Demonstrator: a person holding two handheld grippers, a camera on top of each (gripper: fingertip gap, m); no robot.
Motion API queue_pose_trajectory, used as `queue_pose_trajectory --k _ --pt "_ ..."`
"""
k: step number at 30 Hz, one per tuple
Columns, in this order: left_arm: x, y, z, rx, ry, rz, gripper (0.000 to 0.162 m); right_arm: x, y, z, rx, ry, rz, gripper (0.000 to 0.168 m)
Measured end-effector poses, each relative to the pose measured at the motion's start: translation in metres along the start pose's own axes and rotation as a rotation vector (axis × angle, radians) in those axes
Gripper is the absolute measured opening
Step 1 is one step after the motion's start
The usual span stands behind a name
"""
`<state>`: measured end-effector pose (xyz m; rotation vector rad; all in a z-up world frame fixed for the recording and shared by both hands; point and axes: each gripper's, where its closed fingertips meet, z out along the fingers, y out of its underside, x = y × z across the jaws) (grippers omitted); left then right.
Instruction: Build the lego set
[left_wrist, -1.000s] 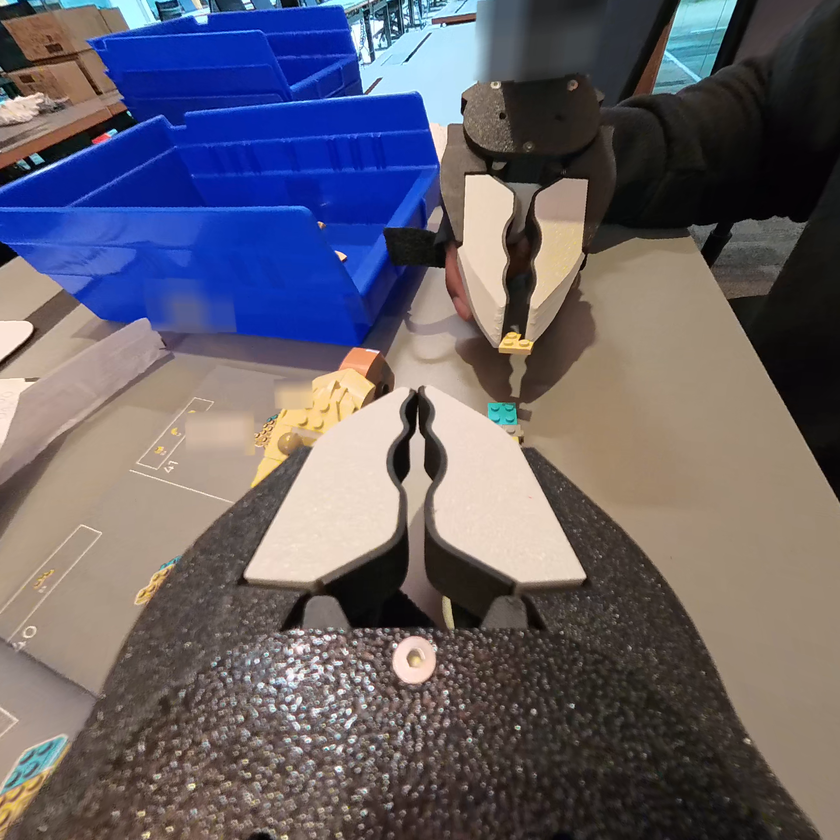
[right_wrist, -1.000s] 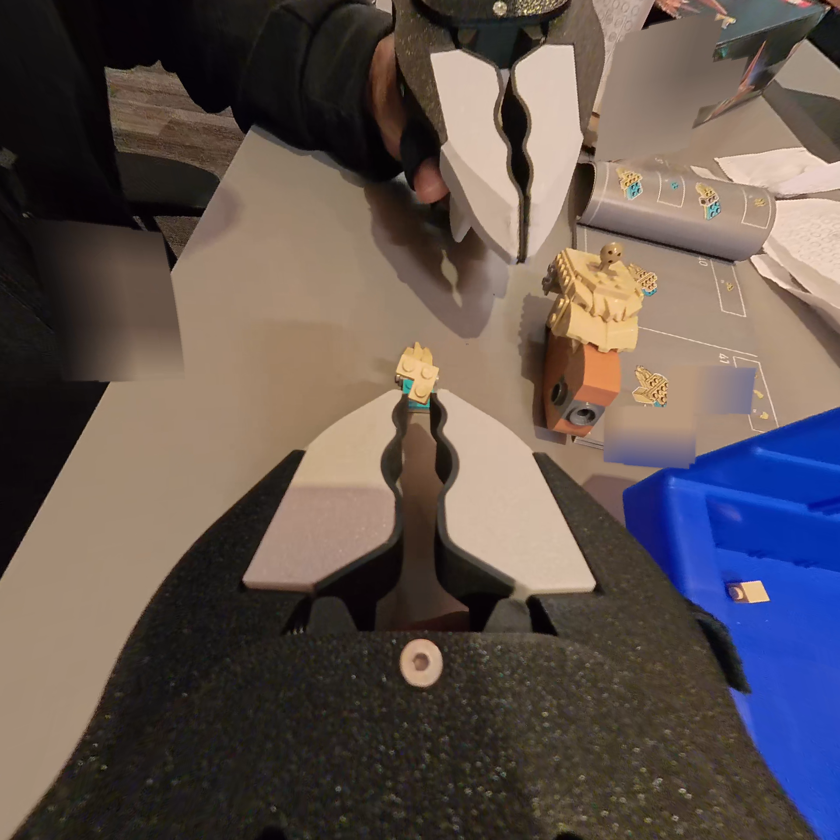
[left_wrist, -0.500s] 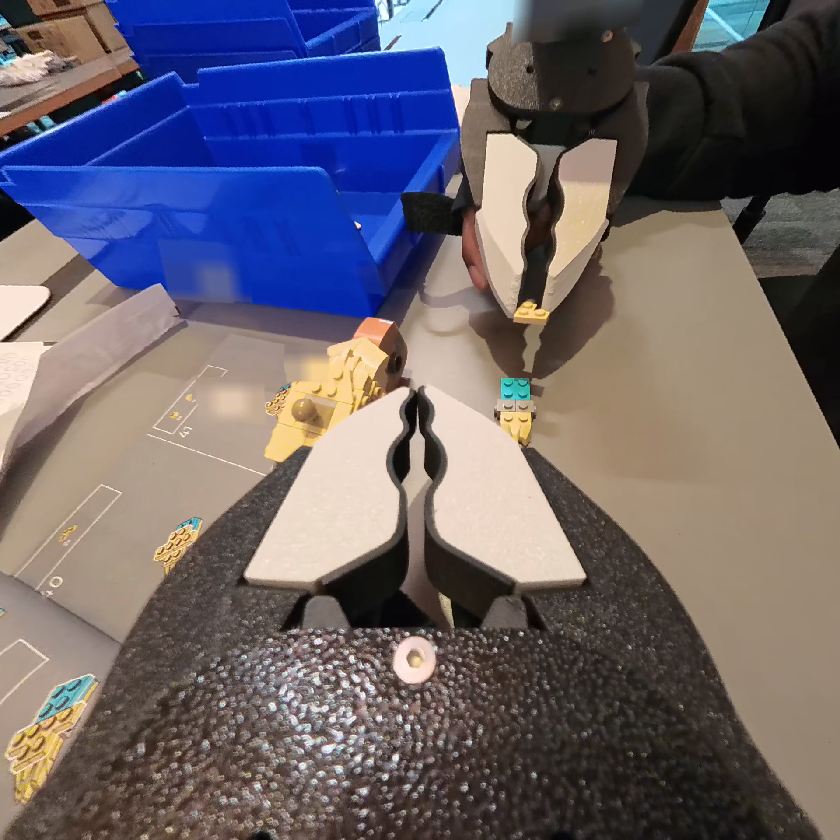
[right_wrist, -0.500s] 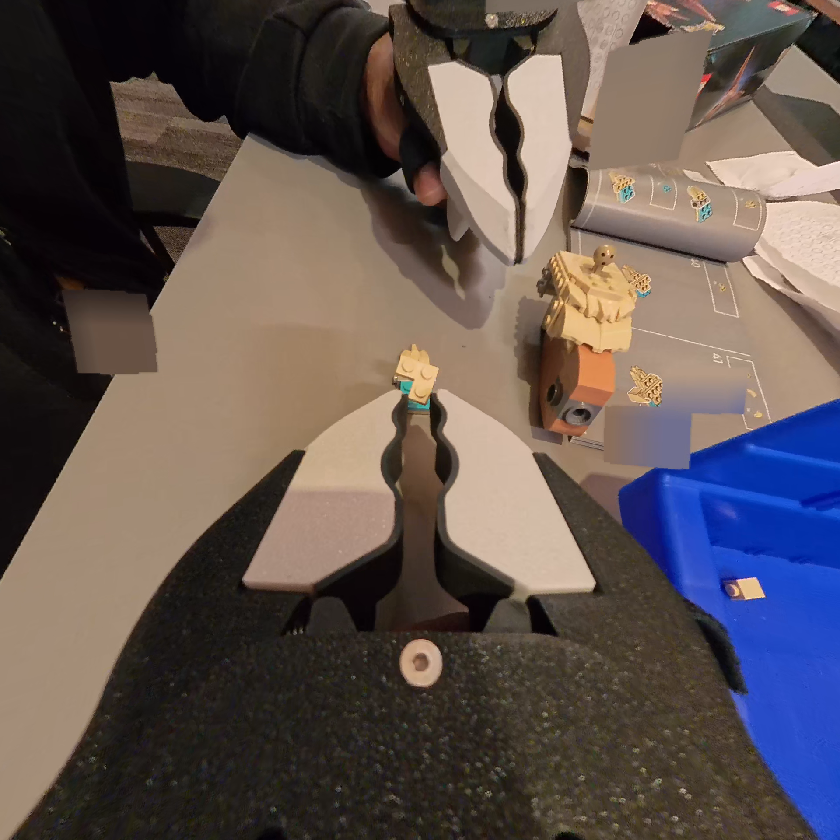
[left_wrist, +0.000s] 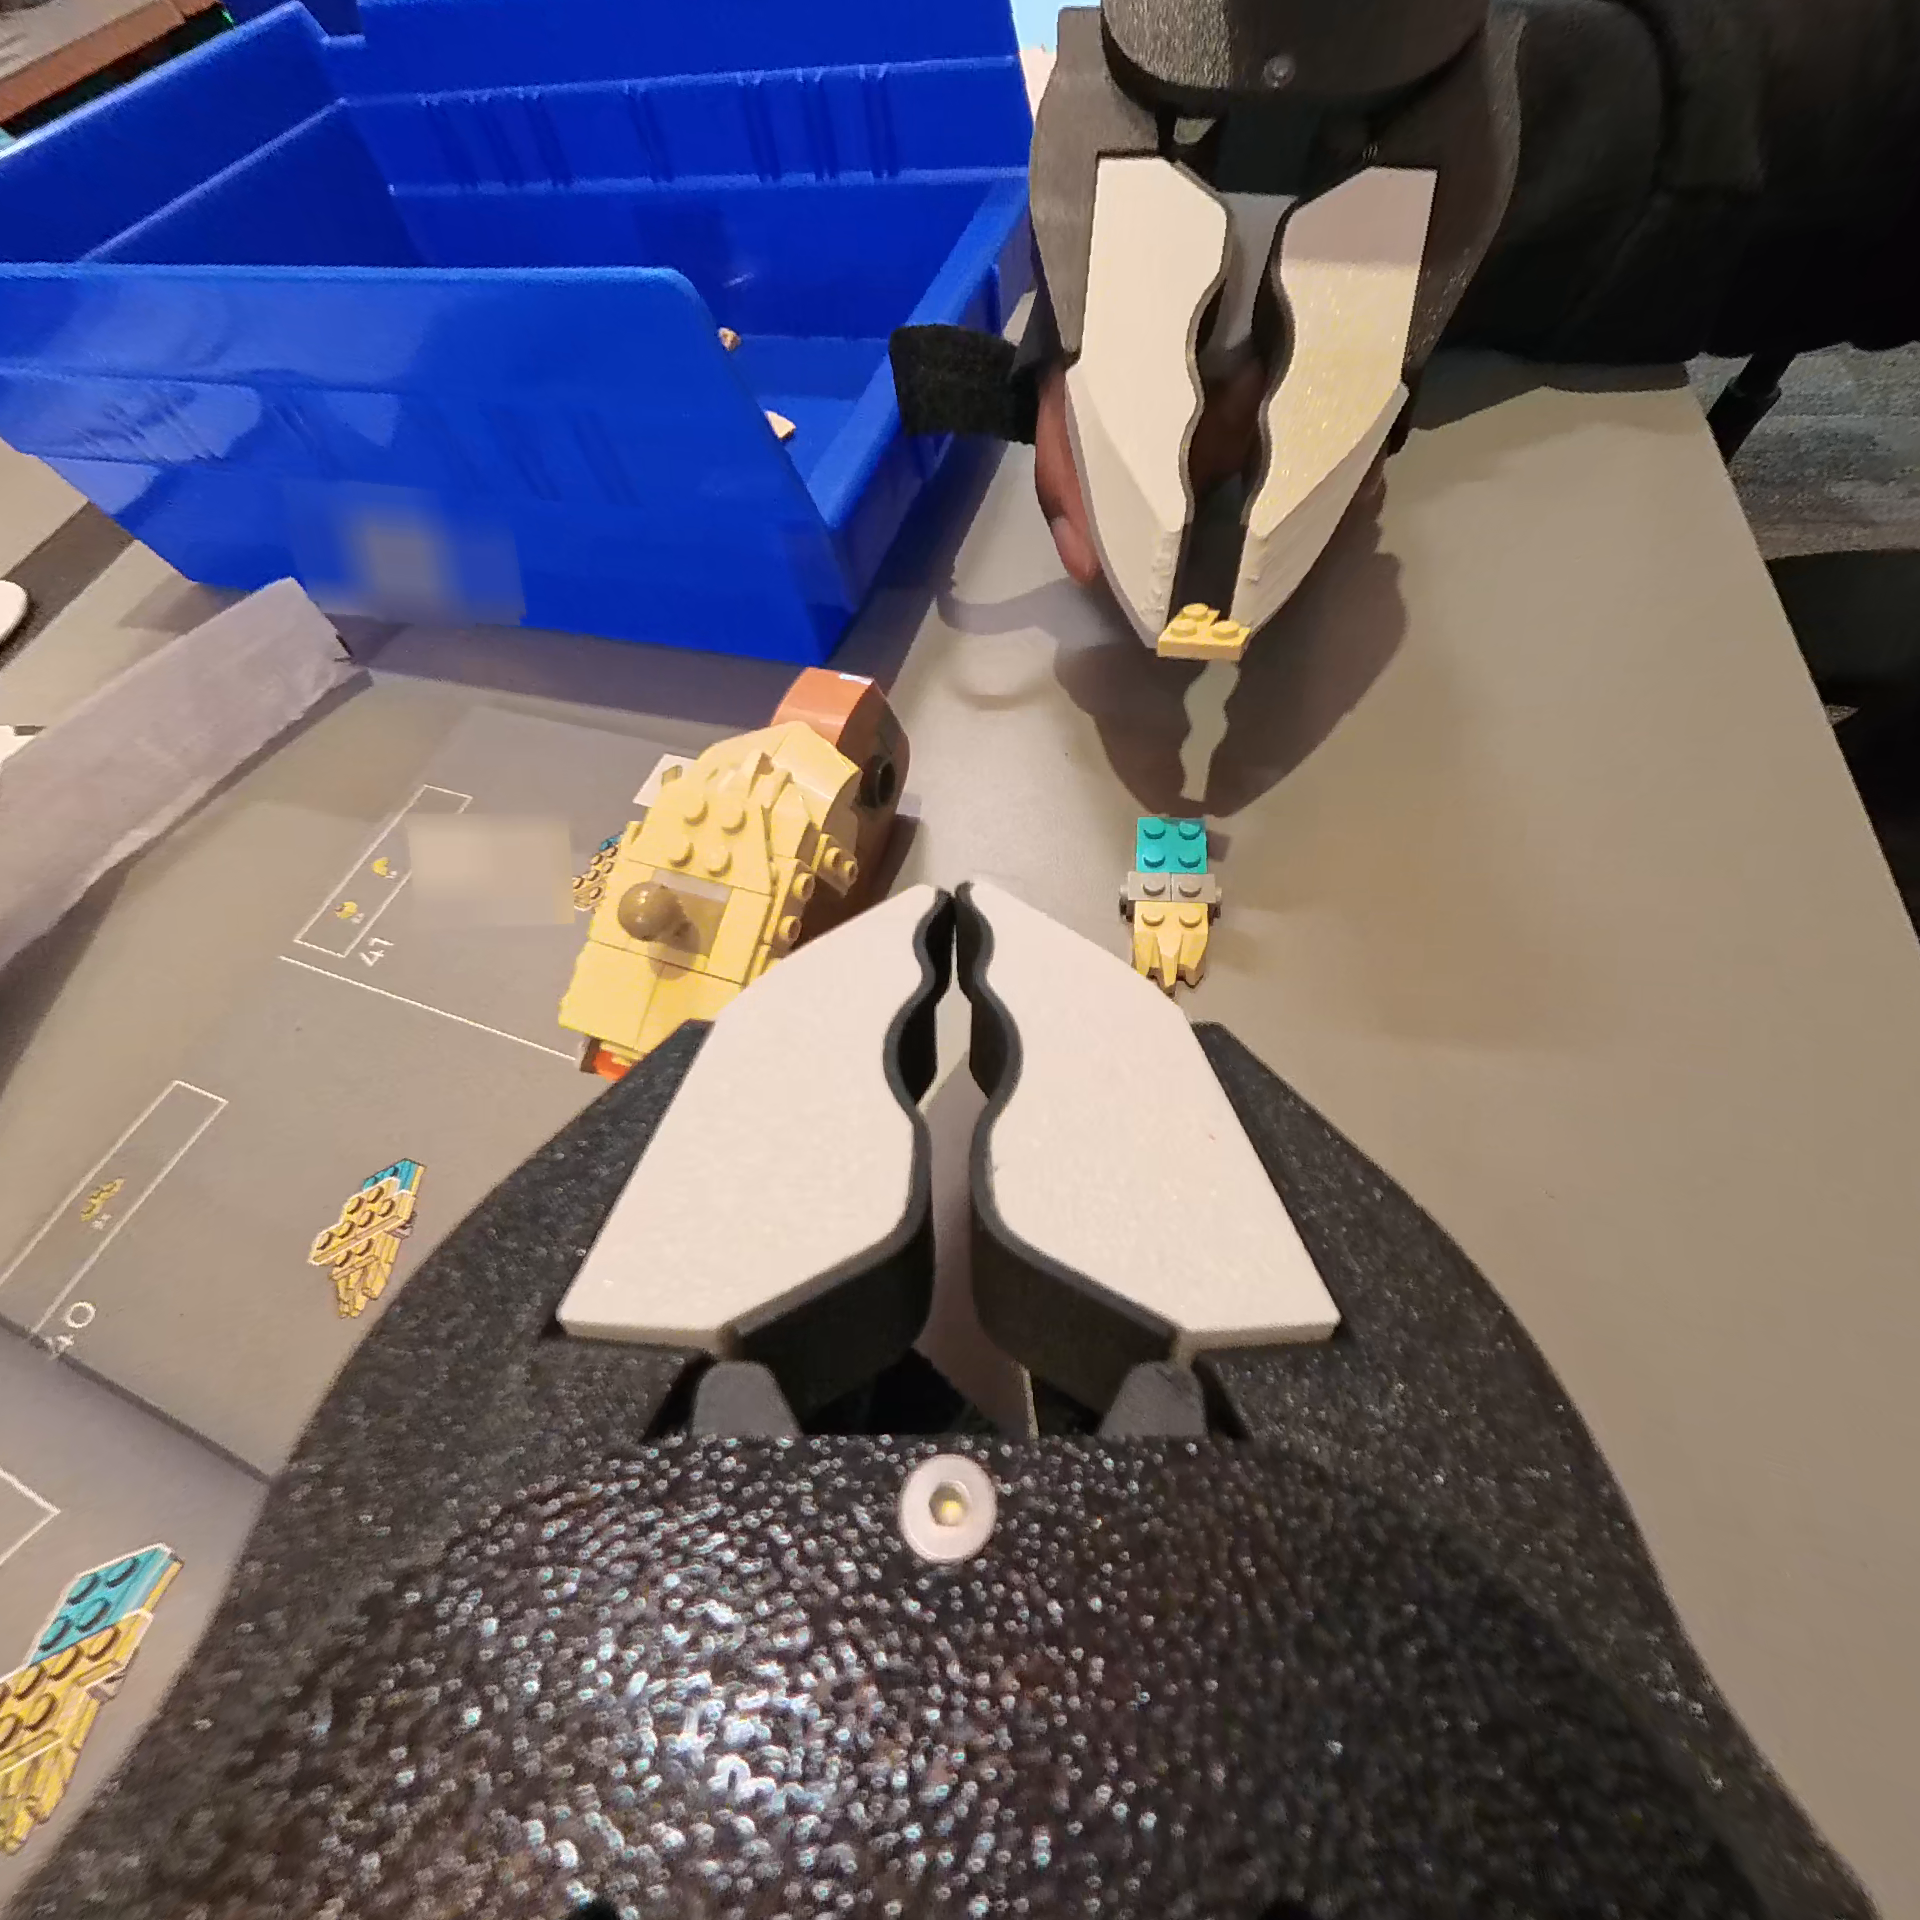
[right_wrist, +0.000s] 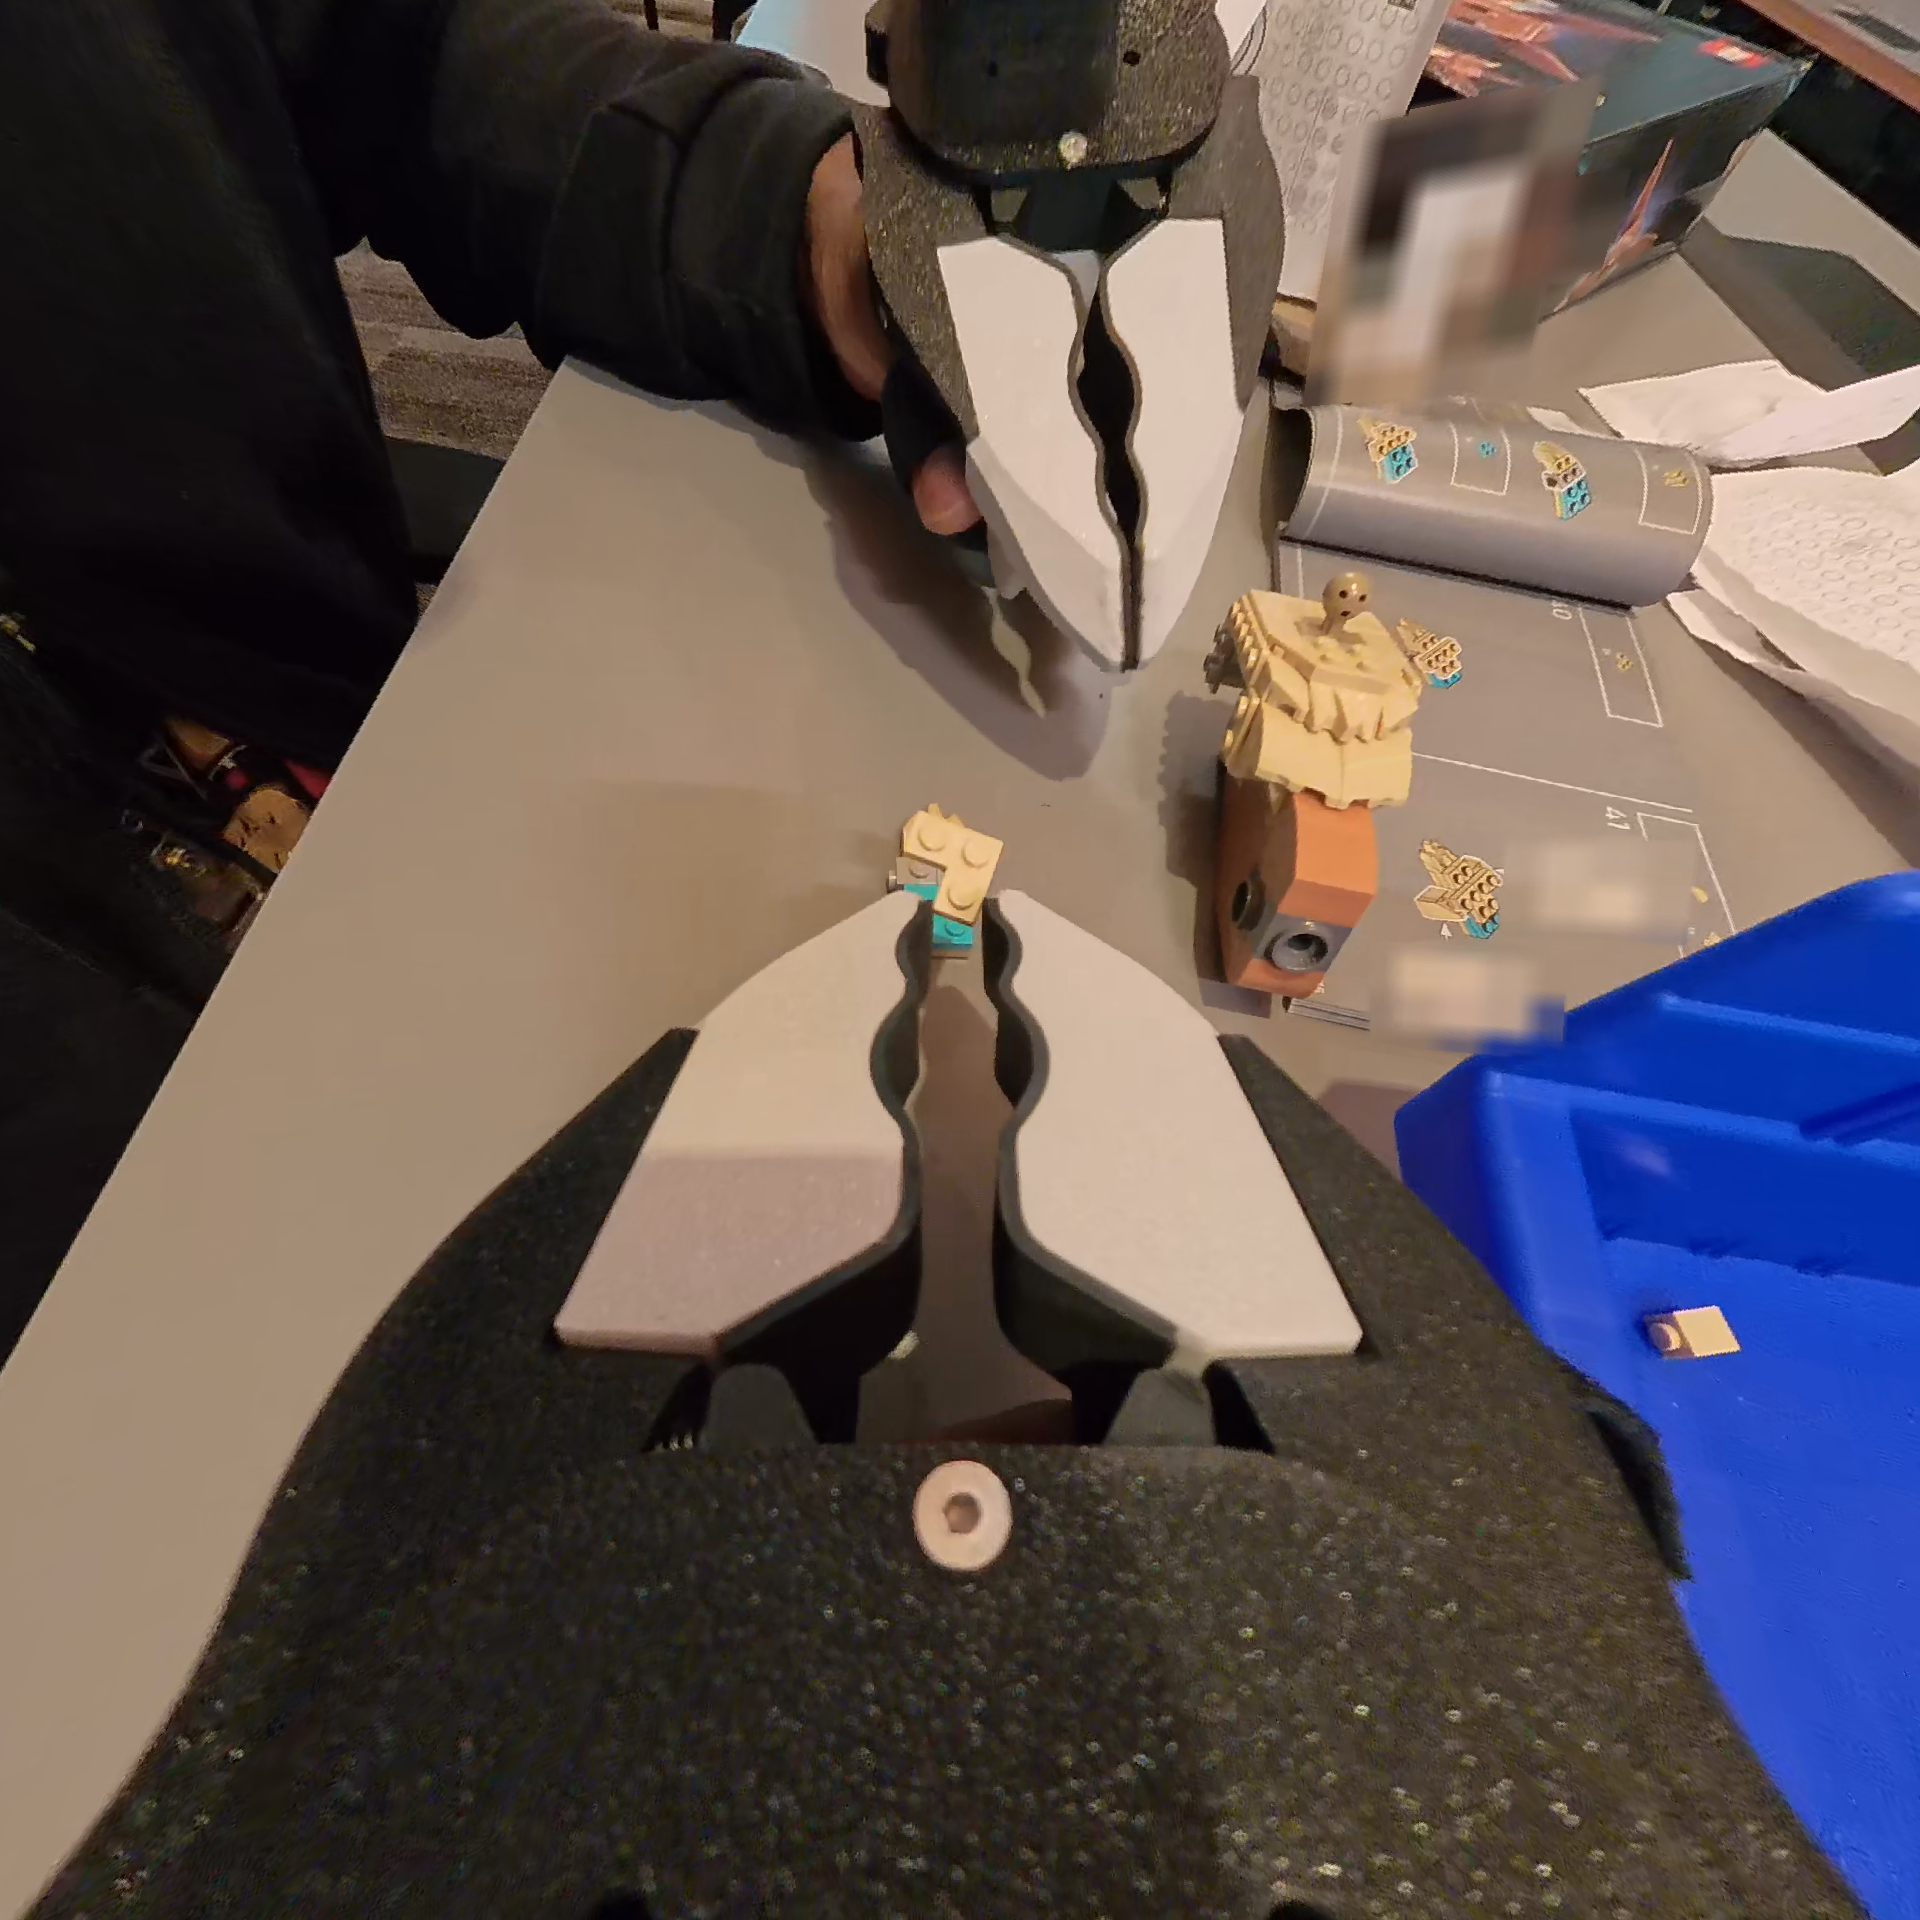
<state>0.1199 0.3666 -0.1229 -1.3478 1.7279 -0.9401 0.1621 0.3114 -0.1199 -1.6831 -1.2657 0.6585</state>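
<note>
Left wrist view: my right gripper (left_wrist: 1205, 623) hangs above the bench (left_wrist: 1507, 1039), its jaws clamped on one small tan plate (left_wrist: 1203, 634) at the tips. Directly below and nearer to me lies the small sub-assembly (left_wrist: 1172, 899), teal at the far end, grey in the middle, tan claws at the near end, flat on the bare bench. My left gripper (left_wrist: 954, 904) has its jaws together and holds nothing; its tips sit just beside the sub-assembly and the larger tan and brown model (left_wrist: 727, 883).

Right wrist view: the held plate overlaps the sub-assembly (right_wrist: 940, 868) in line of sight; I cannot tell from here whether they touch. The left wrist view shows them apart.

Step in hand, as I judge it: fitting the tan plate onto the sub-assembly. The next move calls for lowering the plate squarely onto the studs and pressing. The sub-assembly is loose on the bench and may slide or tip, so my left jaws would need to steady it.

Count:
- Grippers: two.
- Tan plate in jaws: one.
- Small sub-assembly: one.
- Larger model: one, lying across the edge of the instruction booklet (left_wrist: 208, 1039).
- Blue bins (left_wrist: 520, 416): at least two; one loose tan piece (right_wrist: 1691, 1331) is visible inside the near one.
</note>
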Motion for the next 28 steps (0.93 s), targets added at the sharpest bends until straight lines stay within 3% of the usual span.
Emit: queue_pose_trajectory --k 15,28 --pt "0.002 0.004 0.003 -0.034 0.000 0.008 0.000 -0.001 -0.001 -0.001 0.008 0.000 0.005 0.008" --pt "0.019 0.013 0.003 -0.100 0.129 -0.068 0.007 -0.001 -0.001 -0.001 0.008 0.000 0.006 0.008"
